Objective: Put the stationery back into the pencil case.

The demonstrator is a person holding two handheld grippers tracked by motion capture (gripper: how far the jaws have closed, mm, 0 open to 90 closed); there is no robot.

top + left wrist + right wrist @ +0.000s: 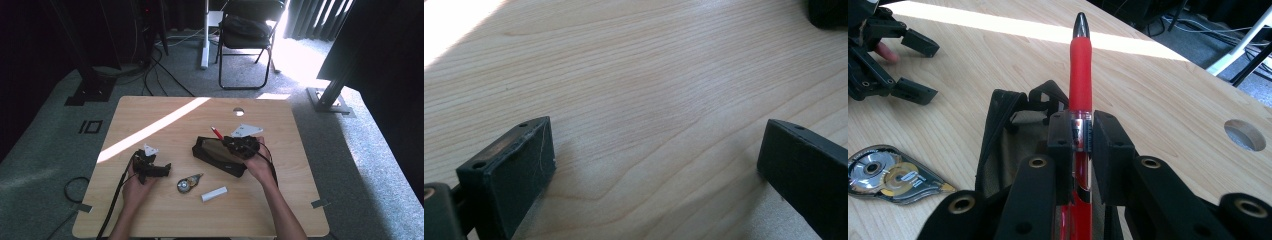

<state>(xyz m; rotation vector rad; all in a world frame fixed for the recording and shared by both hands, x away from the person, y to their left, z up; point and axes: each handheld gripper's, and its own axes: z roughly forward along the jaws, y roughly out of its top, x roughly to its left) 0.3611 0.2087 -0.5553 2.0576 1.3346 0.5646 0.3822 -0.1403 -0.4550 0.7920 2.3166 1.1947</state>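
Pen (1080, 75) was pinched by the right gripper (1080, 132) above the open pouch (1003, 130), not yet inside; left gripper (659, 165) was spread, empty.

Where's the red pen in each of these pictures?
High view: the red pen with a black tip pokes out beside the right gripper, above the black fabric pouch.
Left gripper view: not in it.
Right gripper view: centre, upright, clamped between the jaws.
Shared landmark: the round hole in the wooden table.
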